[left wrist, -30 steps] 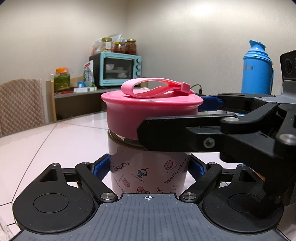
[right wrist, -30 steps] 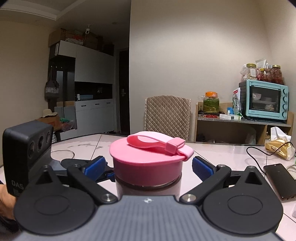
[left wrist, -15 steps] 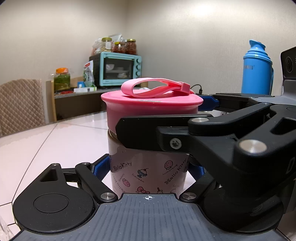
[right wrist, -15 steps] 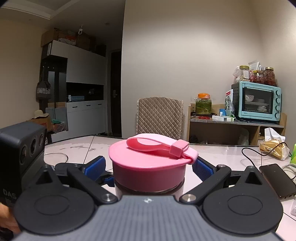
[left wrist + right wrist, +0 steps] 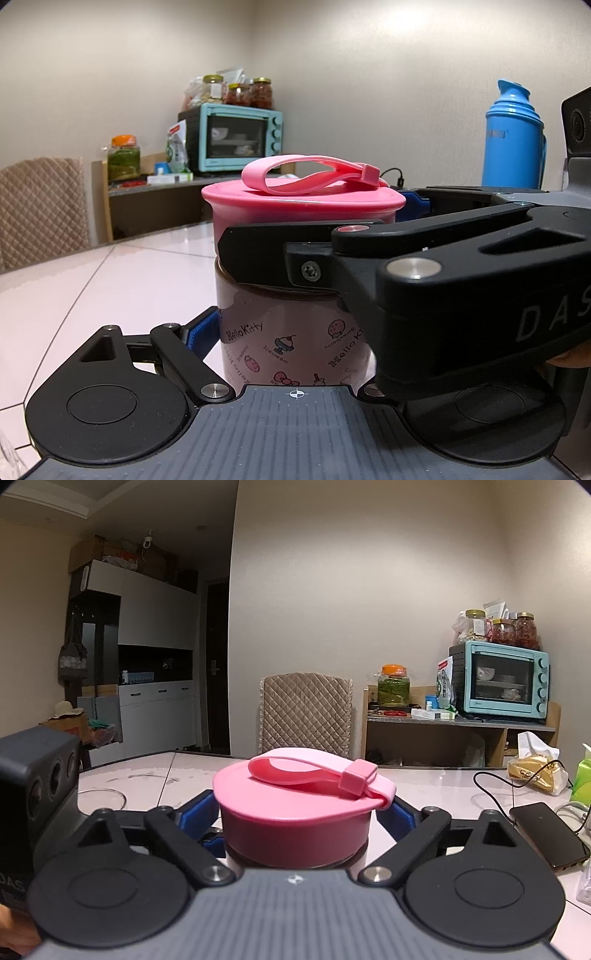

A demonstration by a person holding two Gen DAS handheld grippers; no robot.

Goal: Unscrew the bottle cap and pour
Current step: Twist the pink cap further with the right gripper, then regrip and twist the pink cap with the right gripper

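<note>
With its pink cap (image 5: 295,812) on, contents unseen: bottle (image 5: 291,332) pinched by left hand-held gripper (image 5: 291,339), cap by right hand-held gripper (image 5: 297,818).

"Hello Kitty", "Icecream" on bottle (image 5: 291,339)

A pale worktop (image 5: 443,786) with thin seam lines carried a black phone (image 5: 546,830) near its right edge, a black cable (image 5: 495,786) curling beside it, and a yellow packet (image 5: 535,771) further back. A blue flask (image 5: 513,136) stood upright toward the far right side. Beyond the far edge stood a quilted chair (image 5: 306,712) and a wooden shelf (image 5: 461,731), which bore a teal oven (image 5: 502,679) topped with jars (image 5: 513,627), and a green-filled jar (image 5: 393,686) beside it.
</note>
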